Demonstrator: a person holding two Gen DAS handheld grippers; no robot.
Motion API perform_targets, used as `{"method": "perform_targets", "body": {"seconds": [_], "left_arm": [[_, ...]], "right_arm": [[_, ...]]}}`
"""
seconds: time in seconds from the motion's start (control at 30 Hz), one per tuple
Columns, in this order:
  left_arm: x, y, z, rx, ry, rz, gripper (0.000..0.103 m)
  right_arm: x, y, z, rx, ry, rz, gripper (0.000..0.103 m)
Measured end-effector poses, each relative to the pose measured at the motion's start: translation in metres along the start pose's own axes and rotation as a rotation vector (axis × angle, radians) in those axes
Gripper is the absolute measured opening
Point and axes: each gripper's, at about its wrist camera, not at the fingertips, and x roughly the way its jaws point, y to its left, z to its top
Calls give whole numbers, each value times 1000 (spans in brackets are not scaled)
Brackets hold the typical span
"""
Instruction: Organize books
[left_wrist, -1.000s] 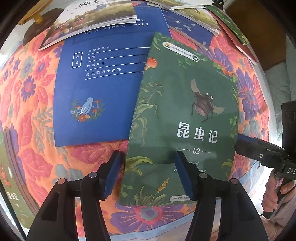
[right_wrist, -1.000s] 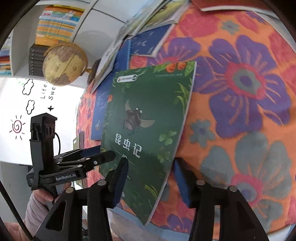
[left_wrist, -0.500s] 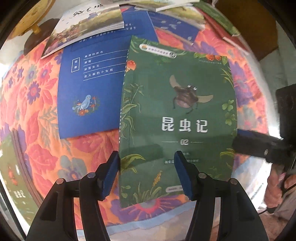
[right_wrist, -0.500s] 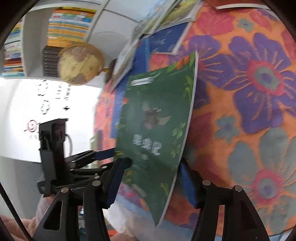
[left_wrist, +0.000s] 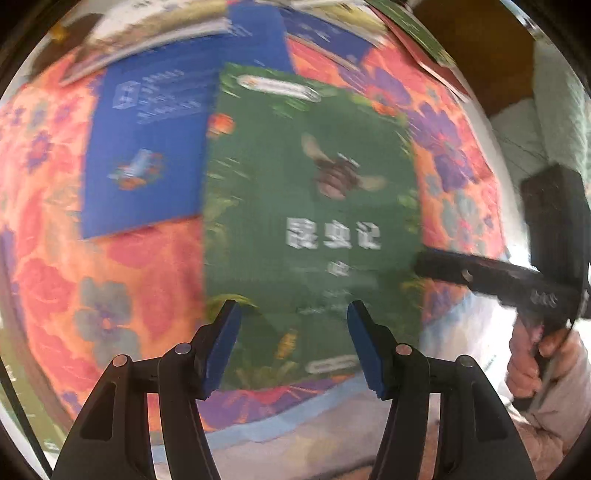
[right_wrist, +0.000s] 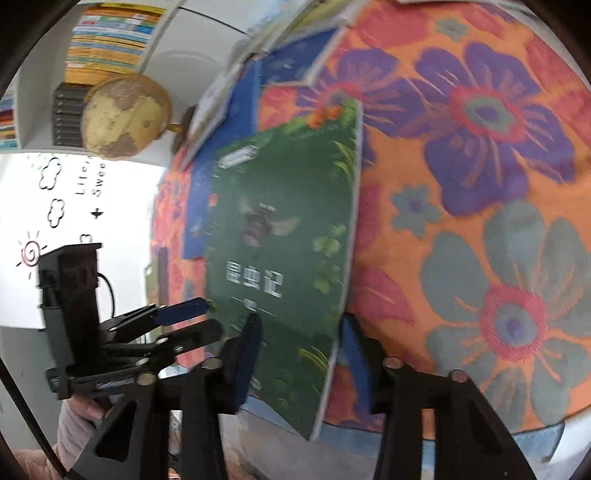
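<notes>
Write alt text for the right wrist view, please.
The right gripper has just been closing on the near corner of a green insect book, lifted off a floral tablecloth. The left gripper is at the left, with a globe behind.

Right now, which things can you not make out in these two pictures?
- Green book, left wrist view: motion blur smears its small print.
- Green book's near corner, right wrist view: the right gripper fingers cover it, so contact is unclear.
- Books on the shelf, right wrist view: too small to read.
- Blue book: text blurred.
</notes>
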Motion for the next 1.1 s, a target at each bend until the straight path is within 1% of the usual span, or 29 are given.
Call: {"method": "perform_targets", "body": {"seconds": [0.03, 0.1, 0.17, 0.2, 0.27, 0.3, 0.37, 0.4, 0.43, 0.47, 0.53, 0.63, 0.7, 0.77, 0.8, 0.87, 0.9, 0.97, 1.1], "left_arm": [[0, -5, 0, 22, 5, 28, 57], [1, -11, 0, 42, 10, 53, 57], [0, -9, 0, 26, 7, 67, 57], [-1, -5, 0, 8, 3, 74, 57], [-7, 9, -2, -47, -12, 49, 57], [-10, 17, -3, -76, -18, 50, 57], [-8, 35, -2, -139, 0, 92, 57], [-4, 43, -3, -166, 14, 96, 57], [-2, 50, -3, -195, 13, 62, 57], [-5, 54, -3, -209, -4, 39, 57], [-7, 57, -3, -220, -2, 24, 57], [-7, 51, 4, -180, -8, 43, 57], [-5, 40, 11, -164, -11, 46, 57], [-3, 31, 19, -146, -14, 19, 58], [-2, 24, 22, -132, -9, 39, 57], [2, 11, 24, -70, 11, 117, 58], [2, 5, 25, -49, 8, 136, 59], [-1, -2, 24, -24, -9, 155, 57], [-19, -12, 17, -3, -70, 135, 57]], "right_arm": [[-1, -4, 1, 14, 5, 18, 34], [-2, -10, 3, 37, 8, 44, 34], [-2, -13, 4, 46, 8, 58, 34], [-3, -14, 3, 43, 11, 58, 34], [-3, -15, 4, 33, 19, 59, 34], [-3, -15, 4, 31, 23, 61, 34], [-3, -15, 5, 32, 28, 70, 34], [-3, -17, 5, 34, 30, 78, 34], [-3, -18, 5, 36, 33, 87, 34], [-3, -20, 6, 40, 35, 97, 33], [-2, -22, 6, 44, 40, 112, 33], [-1, -22, 8, 42, 45, 124, 33], [0, -21, 8, 30, 48, 118, 33], [0, -17, 9, 5, 49, 98, 33], [1, -14, 9, -6, 48, 86, 33], [1, -7, 9, -33, 47, 54, 34], [2, -4, 9, -42, 45, 44, 34], [1, 1, 8, -65, 37, 14, 35], [-2, 17, 7, -136, 15, -49, 35]]}}
